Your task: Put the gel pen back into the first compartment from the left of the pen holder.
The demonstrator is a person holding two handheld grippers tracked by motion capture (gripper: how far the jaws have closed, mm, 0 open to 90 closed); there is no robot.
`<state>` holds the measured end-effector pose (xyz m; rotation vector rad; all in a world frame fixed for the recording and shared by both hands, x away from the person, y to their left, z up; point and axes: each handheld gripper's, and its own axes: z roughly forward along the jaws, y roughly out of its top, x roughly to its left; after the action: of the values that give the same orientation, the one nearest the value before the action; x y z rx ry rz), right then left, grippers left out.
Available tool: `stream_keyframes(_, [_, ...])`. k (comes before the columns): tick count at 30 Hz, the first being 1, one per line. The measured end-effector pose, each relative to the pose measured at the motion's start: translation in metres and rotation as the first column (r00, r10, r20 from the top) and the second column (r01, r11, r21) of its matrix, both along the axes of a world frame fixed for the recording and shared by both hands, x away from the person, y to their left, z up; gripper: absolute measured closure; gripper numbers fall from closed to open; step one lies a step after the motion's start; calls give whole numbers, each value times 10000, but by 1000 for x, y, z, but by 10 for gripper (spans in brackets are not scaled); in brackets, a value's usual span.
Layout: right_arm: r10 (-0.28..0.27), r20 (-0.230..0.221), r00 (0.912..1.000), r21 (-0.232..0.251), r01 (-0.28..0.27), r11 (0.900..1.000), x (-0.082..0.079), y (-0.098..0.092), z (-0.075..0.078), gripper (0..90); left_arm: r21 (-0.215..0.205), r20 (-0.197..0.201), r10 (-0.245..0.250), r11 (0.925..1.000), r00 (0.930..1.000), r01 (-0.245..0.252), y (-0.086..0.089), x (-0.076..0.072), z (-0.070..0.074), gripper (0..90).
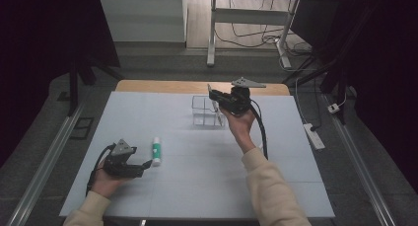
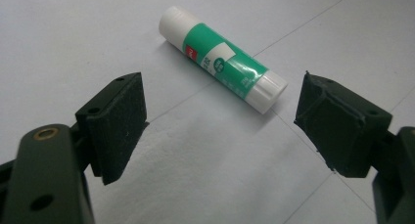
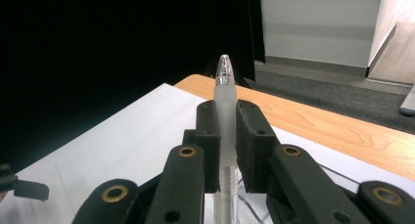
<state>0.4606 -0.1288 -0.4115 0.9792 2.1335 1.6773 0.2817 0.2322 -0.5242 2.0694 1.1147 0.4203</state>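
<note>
A green and white glue stick (image 1: 156,151) (image 2: 222,60) lies flat on the white table. My left gripper (image 1: 146,165) (image 2: 220,131) rests low just short of it, jaws wide open with the stick's capped end ahead of the gap. Over a clear plastic organizer box (image 1: 206,111) at the back of the table, my right gripper (image 1: 212,94) (image 3: 226,131) is shut on a frosted clear pen (image 3: 224,116). The pen stands up between the pads (image 3: 249,145), tip pointing away from the camera. Its lower end runs down out of sight behind the jaws.
The white table sheet (image 1: 197,186) covers a wooden table top (image 1: 148,85) whose far edge shows behind the box. Beyond are a metal desk frame (image 1: 212,33), floor cables (image 1: 256,38) and a power strip (image 1: 314,136) on the right floor.
</note>
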Motion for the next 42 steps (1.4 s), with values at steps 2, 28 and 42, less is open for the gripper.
stream_keyframes(2, [-15,7,10000,35,15,10000,2,0,0,801,20,-3,-4,10000,10000,4,0,0,0,194])
stream_keyframes(28, [-210,69,9998,554,205,9983,27,19,12,801,-48,27,7,10000,10000,-7,1,0,0,194])
stream_keyframes(42, [-163,3,9999,937,162,9955,39,36,15,801,-110,151,-46,9999,9999,48,1,0,2,197])
